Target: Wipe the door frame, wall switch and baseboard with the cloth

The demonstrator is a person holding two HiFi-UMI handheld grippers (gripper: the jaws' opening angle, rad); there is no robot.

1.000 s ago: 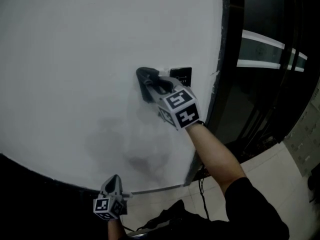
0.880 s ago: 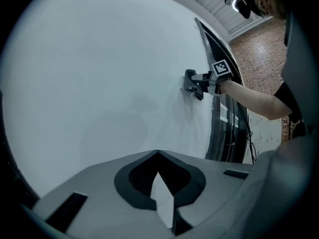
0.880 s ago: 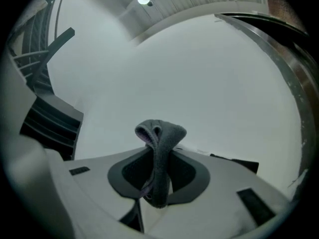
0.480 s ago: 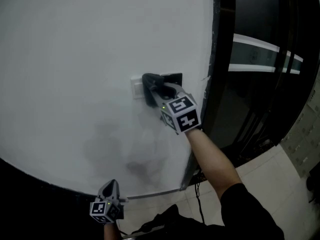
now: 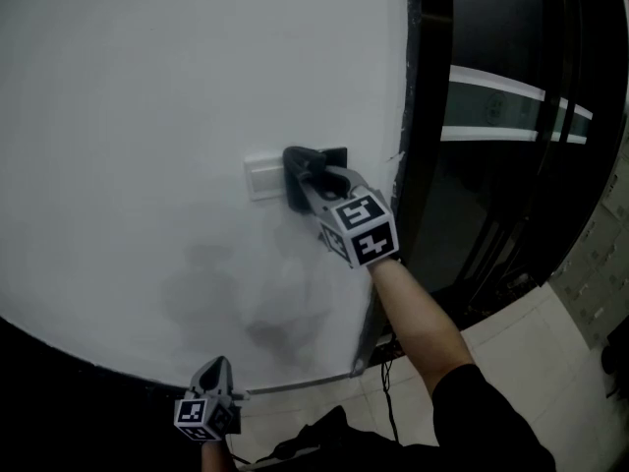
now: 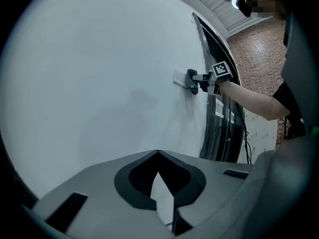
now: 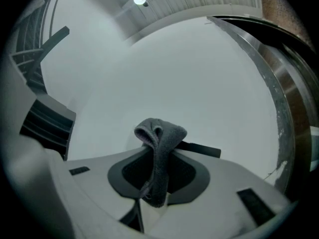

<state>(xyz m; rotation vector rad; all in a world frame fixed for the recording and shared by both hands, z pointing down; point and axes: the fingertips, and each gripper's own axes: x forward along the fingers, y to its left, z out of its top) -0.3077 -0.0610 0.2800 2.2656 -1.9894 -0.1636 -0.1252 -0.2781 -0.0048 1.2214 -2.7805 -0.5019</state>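
A dark grey cloth is pressed against the white wall, between a white switch plate and a small black panel. My right gripper is shut on that cloth, which bunches up above the jaws. The black panel shows just behind the cloth. The dark door frame runs upright just right of the panel. My left gripper hangs low near the wall's foot with its jaws together and nothing in them. From there I see the switch plate and the right gripper.
A dark band lines the wall's foot and a grey strip runs toward the frame. Right of the frame stand dark glass panels. Cables lie on the pale tiled floor.
The right gripper has slid the cloth rightward toward the black panel, and the white switch plate now shows to its left. The left gripper stays low.
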